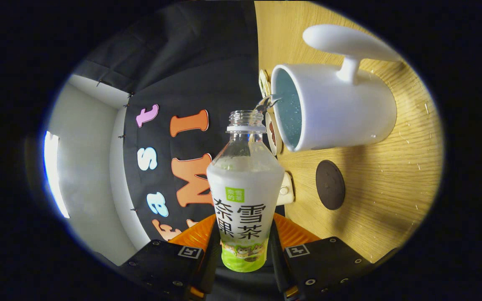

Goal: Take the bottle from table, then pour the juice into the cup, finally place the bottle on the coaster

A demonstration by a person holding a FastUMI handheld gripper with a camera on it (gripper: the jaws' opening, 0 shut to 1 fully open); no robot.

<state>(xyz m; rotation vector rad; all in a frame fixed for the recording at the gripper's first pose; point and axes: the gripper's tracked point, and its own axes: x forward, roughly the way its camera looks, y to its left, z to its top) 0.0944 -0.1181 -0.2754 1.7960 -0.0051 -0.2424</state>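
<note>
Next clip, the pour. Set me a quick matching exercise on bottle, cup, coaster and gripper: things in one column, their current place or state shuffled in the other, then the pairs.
Things
1. bottle
2. cup
3. coaster
4. gripper

States
A. dark round disc lying bare on the wooden table
B. white with a handle, taking in a thin stream
C. uncapped, mouth at the cup's rim, partly full
D. shut, both fingers pressing on the bottle's lower body

Pairs: 1-C, 2-B, 3-A, 4-D

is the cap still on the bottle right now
No. The bottle, clamped between the hand-held gripper fingers, has a bare open neck, with liquid running from it into the white cup.
</note>
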